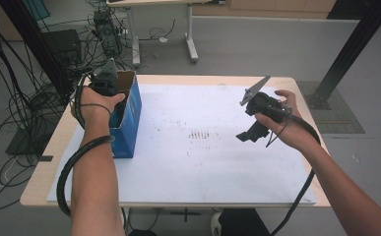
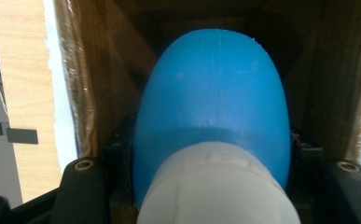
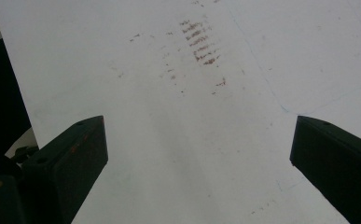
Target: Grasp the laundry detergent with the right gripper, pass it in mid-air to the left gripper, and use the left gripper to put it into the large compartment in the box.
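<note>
Left gripper view: a blue-and-white object [image 2: 215,121] — perhaps a bottle — is clamped lengthwise, pointing down into the box [image 2: 99,79]; right gripper [image 3: 199,154] is held open.

Table [image 1: 286,83], white sheet [image 1: 203,167] (box [image 1: 129,128] too)

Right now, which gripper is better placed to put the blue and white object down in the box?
Left: the left gripper already grips the blue and white object inside the box. The right gripper hovers open above the white sheet.
</note>
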A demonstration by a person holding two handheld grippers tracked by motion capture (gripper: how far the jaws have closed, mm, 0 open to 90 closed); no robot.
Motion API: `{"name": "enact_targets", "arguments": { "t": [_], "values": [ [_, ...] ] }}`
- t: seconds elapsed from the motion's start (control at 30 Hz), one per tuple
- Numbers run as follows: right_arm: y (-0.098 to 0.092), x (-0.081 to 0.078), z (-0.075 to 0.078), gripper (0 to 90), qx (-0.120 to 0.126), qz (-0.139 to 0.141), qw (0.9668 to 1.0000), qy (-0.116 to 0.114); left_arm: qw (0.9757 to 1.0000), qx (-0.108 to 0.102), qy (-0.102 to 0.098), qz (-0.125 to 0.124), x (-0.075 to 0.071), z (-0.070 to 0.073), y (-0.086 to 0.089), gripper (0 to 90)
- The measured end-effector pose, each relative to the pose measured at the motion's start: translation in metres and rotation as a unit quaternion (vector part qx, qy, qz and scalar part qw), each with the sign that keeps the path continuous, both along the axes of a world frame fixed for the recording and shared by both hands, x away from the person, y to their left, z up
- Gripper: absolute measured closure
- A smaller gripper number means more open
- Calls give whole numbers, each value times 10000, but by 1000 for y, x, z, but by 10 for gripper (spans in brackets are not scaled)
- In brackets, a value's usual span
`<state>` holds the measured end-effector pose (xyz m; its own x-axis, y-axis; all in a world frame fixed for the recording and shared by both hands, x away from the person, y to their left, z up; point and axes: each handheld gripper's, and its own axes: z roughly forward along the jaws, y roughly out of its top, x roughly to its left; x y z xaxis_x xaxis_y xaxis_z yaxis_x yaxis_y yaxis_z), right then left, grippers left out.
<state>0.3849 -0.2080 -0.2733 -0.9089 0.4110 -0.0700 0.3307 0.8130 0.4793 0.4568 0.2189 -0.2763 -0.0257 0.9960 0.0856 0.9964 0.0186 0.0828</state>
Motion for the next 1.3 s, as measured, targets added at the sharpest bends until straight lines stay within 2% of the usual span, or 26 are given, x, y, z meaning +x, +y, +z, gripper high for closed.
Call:
{"name": "enact_targets", "arguments": {
  "t": [0.33,0.7,1.3],
  "values": [
    [0,0,2,41,18,-3,10000,-38,10000,-60,-53,54,-4,-1,2,370],
    [-3,1,3,40,-56,-23,9999,-130,10000,-31,-63,59,-2,-1,1,368],
    [-3,1,4,41,-64,-22,9999,-121,9999,-55,-62,79,-3,-1,2,366]
  ]
}}
